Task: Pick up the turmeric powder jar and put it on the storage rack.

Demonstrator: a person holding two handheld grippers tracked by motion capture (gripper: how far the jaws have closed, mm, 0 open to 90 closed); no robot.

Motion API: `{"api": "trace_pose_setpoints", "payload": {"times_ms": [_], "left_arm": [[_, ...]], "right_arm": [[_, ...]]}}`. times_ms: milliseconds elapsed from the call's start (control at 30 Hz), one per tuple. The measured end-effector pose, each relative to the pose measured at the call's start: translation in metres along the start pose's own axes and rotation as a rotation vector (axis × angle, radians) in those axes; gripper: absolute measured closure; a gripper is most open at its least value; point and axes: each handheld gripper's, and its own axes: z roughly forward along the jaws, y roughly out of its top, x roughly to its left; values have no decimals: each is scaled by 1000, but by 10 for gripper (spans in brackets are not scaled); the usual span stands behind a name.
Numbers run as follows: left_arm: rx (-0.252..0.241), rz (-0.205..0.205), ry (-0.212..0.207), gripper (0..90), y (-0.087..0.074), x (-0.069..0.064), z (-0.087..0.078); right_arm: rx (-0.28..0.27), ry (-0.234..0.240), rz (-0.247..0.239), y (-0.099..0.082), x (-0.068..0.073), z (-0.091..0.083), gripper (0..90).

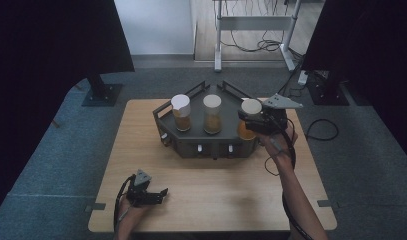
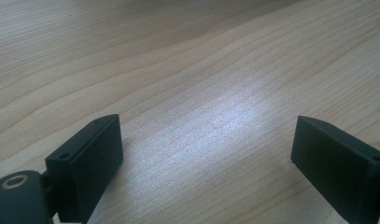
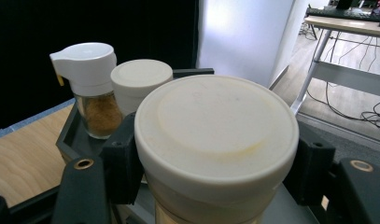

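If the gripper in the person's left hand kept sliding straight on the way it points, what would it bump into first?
Probably nothing: the left gripper points right across the bare wooden table, jaws open and empty. Its way looks free to the table's edge, though depth is hard to judge.

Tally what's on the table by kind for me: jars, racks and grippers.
Jars with white lids: 3, the left jar, the middle jar and the right jar, clamped in the right gripper
Dark rack: 1
Grippers: 2, counting the left gripper, open
Total: 6
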Motion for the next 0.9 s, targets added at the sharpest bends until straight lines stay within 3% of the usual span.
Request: {"api": "trace_pose_setpoints", "payload": {"times_ms": [900], "left_arm": [[21, 54, 34, 85, 3, -10, 2]], "right_arm": [[10, -30, 3, 4, -9, 32, 332]]}}
